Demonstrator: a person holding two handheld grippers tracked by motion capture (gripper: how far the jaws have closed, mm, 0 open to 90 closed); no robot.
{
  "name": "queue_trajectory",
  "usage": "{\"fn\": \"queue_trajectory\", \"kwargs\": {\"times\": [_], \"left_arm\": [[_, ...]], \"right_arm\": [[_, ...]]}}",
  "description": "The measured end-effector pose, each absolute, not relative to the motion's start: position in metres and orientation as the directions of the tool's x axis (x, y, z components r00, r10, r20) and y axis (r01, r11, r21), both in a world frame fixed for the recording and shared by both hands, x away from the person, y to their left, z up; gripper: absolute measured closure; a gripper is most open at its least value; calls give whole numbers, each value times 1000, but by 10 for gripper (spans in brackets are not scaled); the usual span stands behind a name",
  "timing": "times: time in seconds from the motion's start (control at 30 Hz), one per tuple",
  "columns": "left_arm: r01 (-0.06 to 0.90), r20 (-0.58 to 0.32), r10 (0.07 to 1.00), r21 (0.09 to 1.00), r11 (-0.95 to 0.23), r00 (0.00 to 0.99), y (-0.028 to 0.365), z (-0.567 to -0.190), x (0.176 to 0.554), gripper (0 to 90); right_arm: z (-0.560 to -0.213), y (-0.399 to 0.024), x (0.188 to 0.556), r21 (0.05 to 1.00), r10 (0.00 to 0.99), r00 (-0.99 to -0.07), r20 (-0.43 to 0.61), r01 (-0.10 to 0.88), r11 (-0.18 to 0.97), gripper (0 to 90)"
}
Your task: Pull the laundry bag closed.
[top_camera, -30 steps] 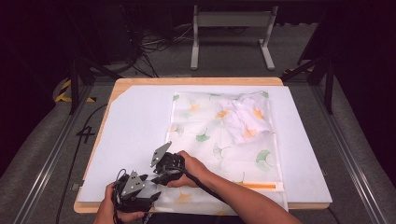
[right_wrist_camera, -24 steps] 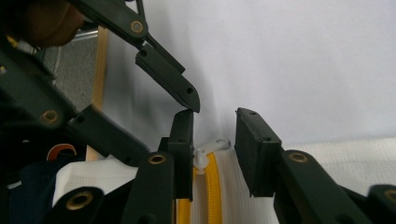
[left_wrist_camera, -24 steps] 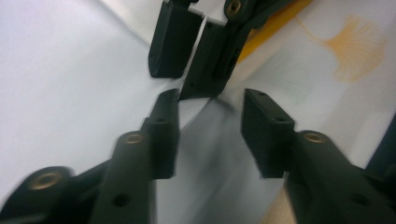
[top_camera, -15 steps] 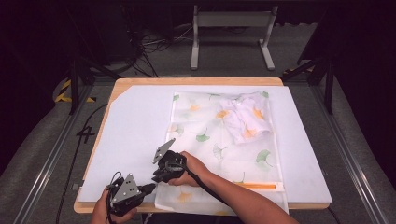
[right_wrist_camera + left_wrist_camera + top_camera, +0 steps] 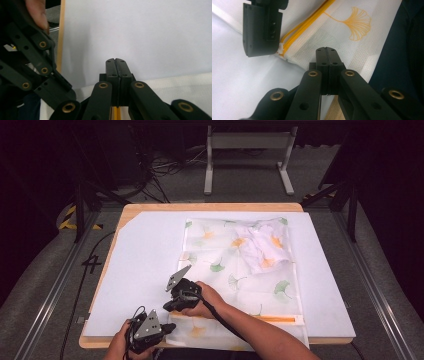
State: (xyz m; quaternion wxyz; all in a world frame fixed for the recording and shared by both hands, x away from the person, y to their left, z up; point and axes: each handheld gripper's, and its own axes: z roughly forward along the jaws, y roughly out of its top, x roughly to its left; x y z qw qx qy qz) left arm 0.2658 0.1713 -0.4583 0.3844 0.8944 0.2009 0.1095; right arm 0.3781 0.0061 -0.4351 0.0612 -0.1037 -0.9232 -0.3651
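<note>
Looking down, I see grey carpeted floor (image 5: 45, 265) and a metal stand (image 5: 247, 155) beyond a wooden table (image 5: 210, 207) topped by a smooth white board (image 5: 145, 265). On the board lies a flat rectangular mesh laundry bag (image 5: 225, 270), fine white netting printed with green and yellow ginkgo leaves, an orange zipper (image 5: 277, 319) along its near edge and a crumpled white garment (image 5: 262, 247) inside its far right corner. My right gripper (image 5: 172, 305), hard black plastic, rests on the bag's near left corner, its jaws closed flat together over the zipper end (image 5: 115, 110). My left gripper (image 5: 167, 327) sits at the table's near edge, jaws pressed shut on the bag's hem (image 5: 352, 60).
</note>
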Motion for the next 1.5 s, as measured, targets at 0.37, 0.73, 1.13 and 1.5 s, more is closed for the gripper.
{"fn": "queue_trajectory", "kwargs": {"times": [0.37, 0.73, 1.13, 1.5], "left_arm": [[275, 35, 439, 734, -621, 898, 172, -459, 267, 900], [276, 32, 436, 731, -624, 899, 172, -459, 267, 900], [264, 39, 419, 723, -638, 907, 174, -457, 266, 900], [220, 111, 425, 725, -653, 898, 162, -454, 267, 877]], "right_arm": [[-439, 17, 376, 618, 152, -974, 170, 226, 753, 720], [-437, 25, 374, 575, 153, -977, 151, 213, 790, 883], [-432, 12, 372, 653, 125, -979, 163, 202, 730, 900], [-435, 4, 372, 690, 147, -975, 166, 221, 689, 900]]}}
